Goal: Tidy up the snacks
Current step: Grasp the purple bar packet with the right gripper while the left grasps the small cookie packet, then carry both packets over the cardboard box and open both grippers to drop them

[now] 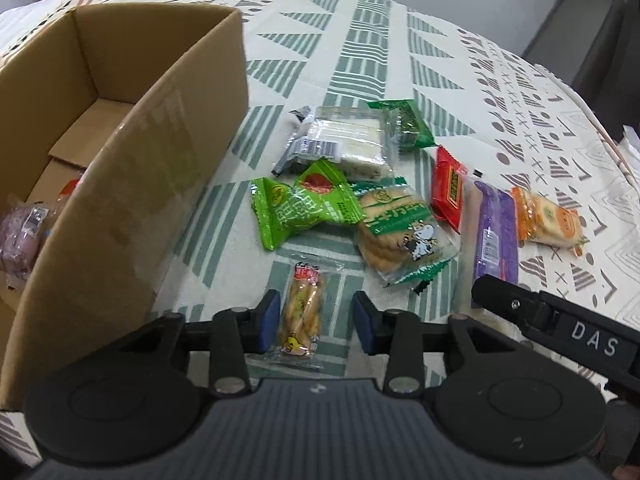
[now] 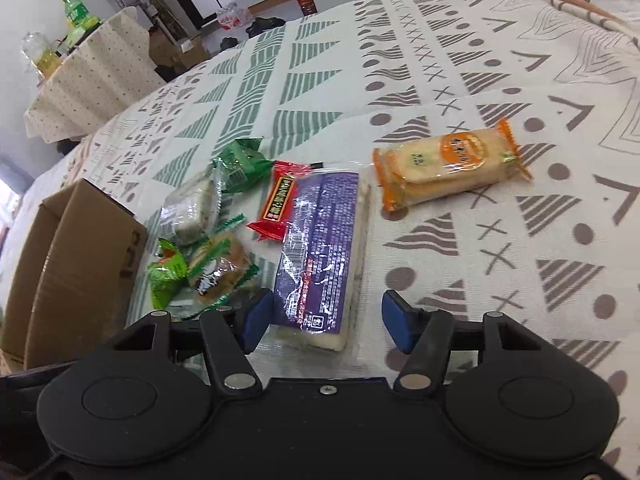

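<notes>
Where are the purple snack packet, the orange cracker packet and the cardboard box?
purple snack packet (image 2: 320,248): right wrist view, middle of its printed face.
orange cracker packet (image 2: 444,164): right wrist view, clear middle over the crackers.
cardboard box (image 1: 132,184): left wrist view, outer side wall.

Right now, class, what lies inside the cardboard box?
Inside the cardboard box, the left wrist view shows a pinkish wrapped snack near the left wall and something orange-red behind it. The near wall hides the rest of the floor.

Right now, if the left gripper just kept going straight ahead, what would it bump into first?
Probably the small clear packet of twisted sticks lying between the open left gripper fingers; beyond it sits the green packet.
</notes>
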